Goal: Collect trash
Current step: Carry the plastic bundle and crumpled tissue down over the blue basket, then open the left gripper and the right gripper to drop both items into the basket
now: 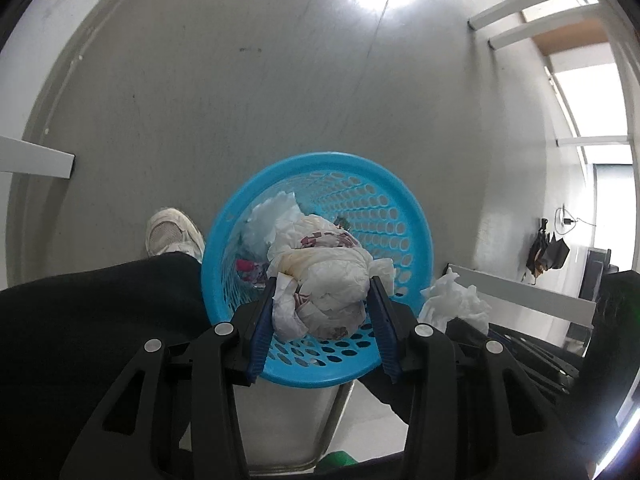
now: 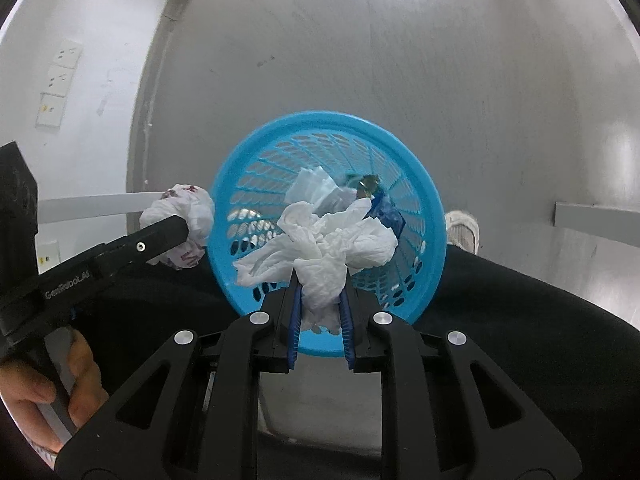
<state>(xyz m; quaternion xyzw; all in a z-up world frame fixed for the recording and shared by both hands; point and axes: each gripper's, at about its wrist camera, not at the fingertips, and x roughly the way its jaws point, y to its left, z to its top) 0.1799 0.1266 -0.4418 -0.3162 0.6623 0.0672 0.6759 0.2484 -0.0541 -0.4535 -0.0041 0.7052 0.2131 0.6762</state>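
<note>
One grey floor fills most of both views. One person's dark trouser leg crosses the lower frame, with one pale shoe planted just beside the basket.

One blue perforated basket stands on the floor below you, mouth up. Inside it you can count at least three pieces of trash: a white tissue sheet, a greenish wrapper and a dark blue scrap; a pink-printed bit shows low against the wall in the left wrist view. The pile overlaps, so the exact count cannot be told.

Two grippers, each loaded. Your left gripper stands moderately wide, its two blue pads pressed on one crumpled wad of red-printed paper, held over the basket's near rim. Your right gripper stands narrow, its two pads pinching one crumpled white tissue over the basket mouth.

One hand shows, wrapped on the left gripper's handle.
</note>
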